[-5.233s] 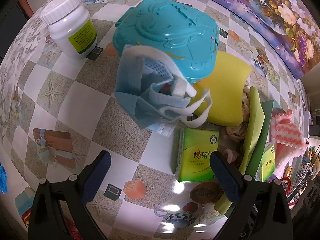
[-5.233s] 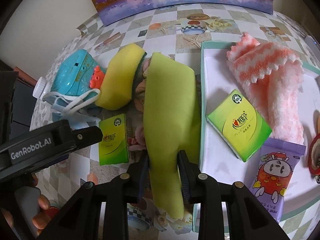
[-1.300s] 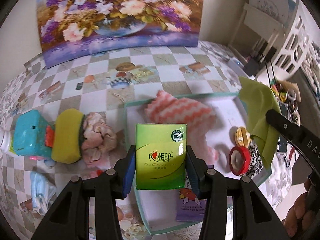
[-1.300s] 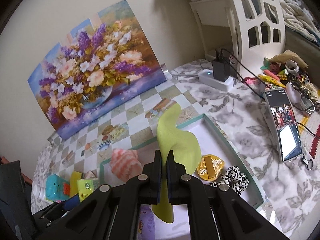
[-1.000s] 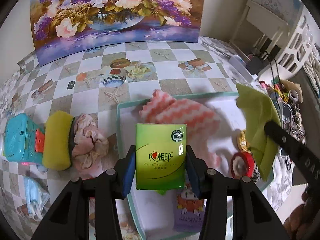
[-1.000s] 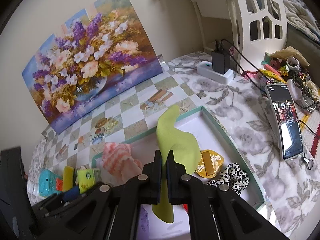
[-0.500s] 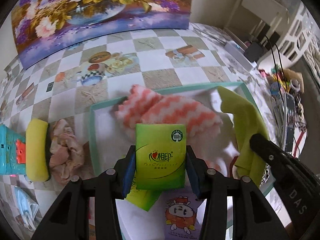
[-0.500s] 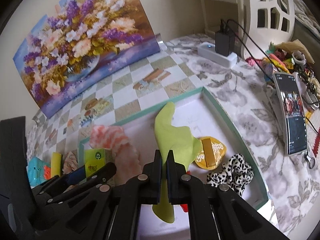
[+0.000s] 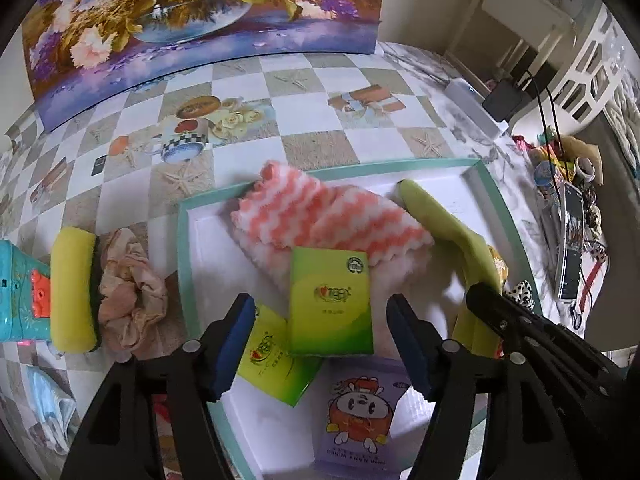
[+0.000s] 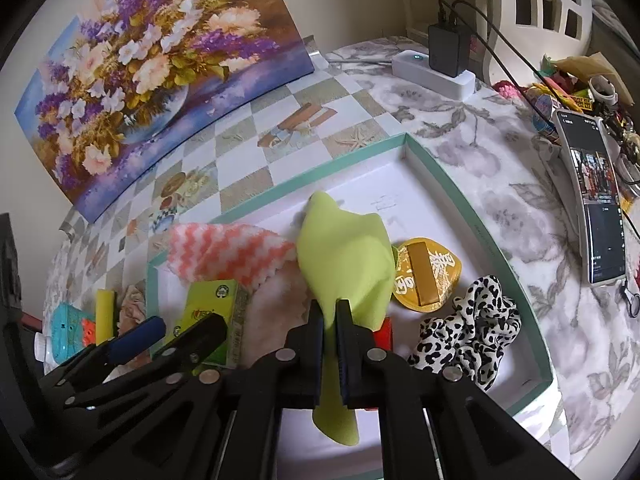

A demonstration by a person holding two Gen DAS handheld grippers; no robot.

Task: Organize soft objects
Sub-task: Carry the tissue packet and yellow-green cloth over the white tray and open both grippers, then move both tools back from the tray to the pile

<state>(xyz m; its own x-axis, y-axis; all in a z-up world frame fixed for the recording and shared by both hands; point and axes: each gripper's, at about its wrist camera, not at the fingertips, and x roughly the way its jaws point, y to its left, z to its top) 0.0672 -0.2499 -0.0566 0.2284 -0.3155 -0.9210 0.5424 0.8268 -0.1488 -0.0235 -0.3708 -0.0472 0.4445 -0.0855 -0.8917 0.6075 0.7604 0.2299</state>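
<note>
A green tissue pack (image 9: 330, 304) lies in the teal-rimmed white tray (image 9: 184, 240), resting on a second green pack (image 9: 276, 364) and the pink-and-white towel (image 9: 320, 220). My left gripper (image 9: 318, 312) straddles the upper pack; its jaws are opening and the blue pads stand clear of the pack's sides. My right gripper (image 10: 330, 312) pinches a lime green cloth (image 10: 344, 256), whose free end drapes onto the tray floor beside the towel. Its jaws are just starting to part, with the cloth still between the pads.
Left of the tray lie a yellow sponge (image 9: 74, 288), a beige scrunchie (image 9: 128, 288), a teal toy (image 9: 20, 292) and a blue face mask (image 9: 52, 408). The tray also holds a purple snack packet (image 9: 356, 412), a gold packet (image 10: 424, 276) and a leopard scrunchie (image 10: 468, 328). A phone (image 10: 596, 200) lies to the right.
My left gripper has let go of the tissue pack, which now lies in the tray. Both grippers came down toward the tray, and the green cloth's end now rests inside it.
</note>
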